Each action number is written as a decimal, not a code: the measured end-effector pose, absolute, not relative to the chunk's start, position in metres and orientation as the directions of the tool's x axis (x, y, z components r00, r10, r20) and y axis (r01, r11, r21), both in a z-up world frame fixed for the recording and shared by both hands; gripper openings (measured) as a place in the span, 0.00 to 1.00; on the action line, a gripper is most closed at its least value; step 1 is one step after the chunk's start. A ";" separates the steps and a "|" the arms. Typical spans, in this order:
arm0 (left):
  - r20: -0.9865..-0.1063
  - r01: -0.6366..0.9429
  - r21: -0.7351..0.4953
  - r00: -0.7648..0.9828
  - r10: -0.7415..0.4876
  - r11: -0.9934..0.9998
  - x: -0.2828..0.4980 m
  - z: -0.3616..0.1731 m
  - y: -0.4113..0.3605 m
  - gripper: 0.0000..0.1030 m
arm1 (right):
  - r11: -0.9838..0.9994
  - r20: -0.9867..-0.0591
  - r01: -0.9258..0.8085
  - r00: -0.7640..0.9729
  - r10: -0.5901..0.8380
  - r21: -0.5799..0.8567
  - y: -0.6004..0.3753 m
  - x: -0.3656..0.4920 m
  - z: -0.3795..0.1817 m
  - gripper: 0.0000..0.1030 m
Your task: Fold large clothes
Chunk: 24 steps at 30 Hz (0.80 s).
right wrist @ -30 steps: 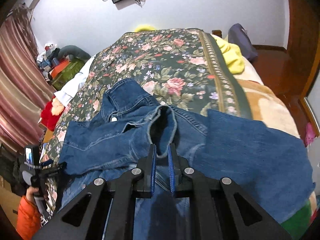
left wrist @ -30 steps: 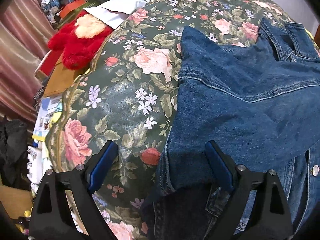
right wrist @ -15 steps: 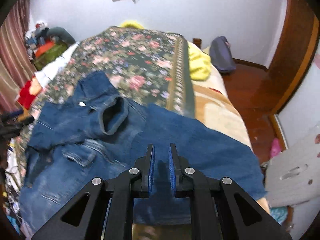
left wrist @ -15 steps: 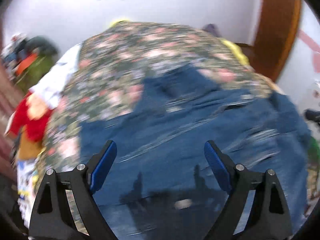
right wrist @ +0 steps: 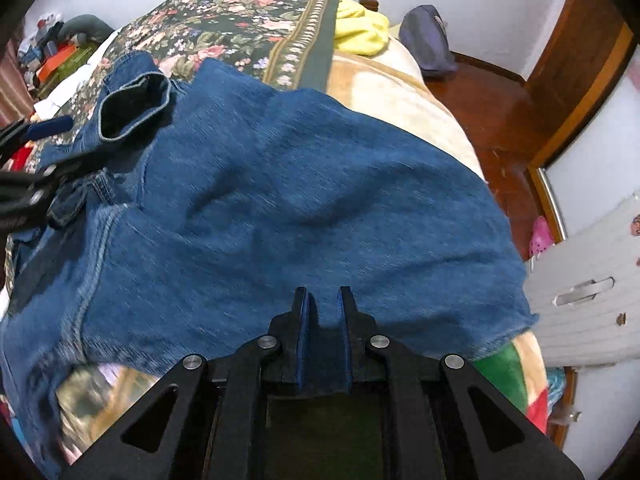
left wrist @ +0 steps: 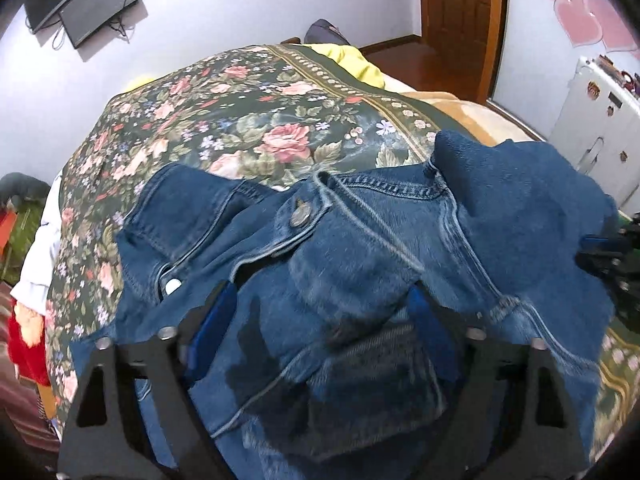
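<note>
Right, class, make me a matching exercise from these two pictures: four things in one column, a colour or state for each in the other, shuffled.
Column one:
1 denim jacket
2 bedspread
3 left gripper
4 right gripper

Column two:
A dark green with pink roses
B jaws wide apart
C blue, lying on the bed
D jaws close together, cloth between them

Pairs: 1-C, 2-A, 3-B, 4-D

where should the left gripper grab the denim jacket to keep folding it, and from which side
Probably the cuff of the sleeve lying folded across the denim jacket. It stands up as an open ring with a thick free edge, so one finger could slip inside. Come from the left, where the left gripper is open over the chest; the right gripper holds the near hem.
</note>
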<state>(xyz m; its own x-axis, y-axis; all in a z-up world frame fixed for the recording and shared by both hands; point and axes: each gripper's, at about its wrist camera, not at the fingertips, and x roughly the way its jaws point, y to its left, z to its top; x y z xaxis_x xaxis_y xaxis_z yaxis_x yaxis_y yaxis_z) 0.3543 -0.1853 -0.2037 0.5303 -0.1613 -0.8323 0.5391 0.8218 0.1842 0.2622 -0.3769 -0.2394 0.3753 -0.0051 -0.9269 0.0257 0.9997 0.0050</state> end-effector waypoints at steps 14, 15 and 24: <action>-0.788 0.550 0.048 0.534 -0.307 0.834 0.326 -0.148 -0.177 0.26 | 0.997 -0.918 0.080 0.396 -0.039 -0.008 -0.401 0.248 -0.230 0.10; -0.789 0.565 0.043 0.525 -0.318 0.824 0.323 -0.148 -0.179 0.26 | 0.994 -0.916 0.104 0.401 -0.016 0.029 -0.411 0.247 -0.228 0.10; -0.876 0.619 -0.001 0.378 -0.299 0.786 0.307 -0.192 -0.206 0.44 | 0.998 -0.925 0.066 0.380 -0.011 0.016 -0.421 0.248 -0.252 0.10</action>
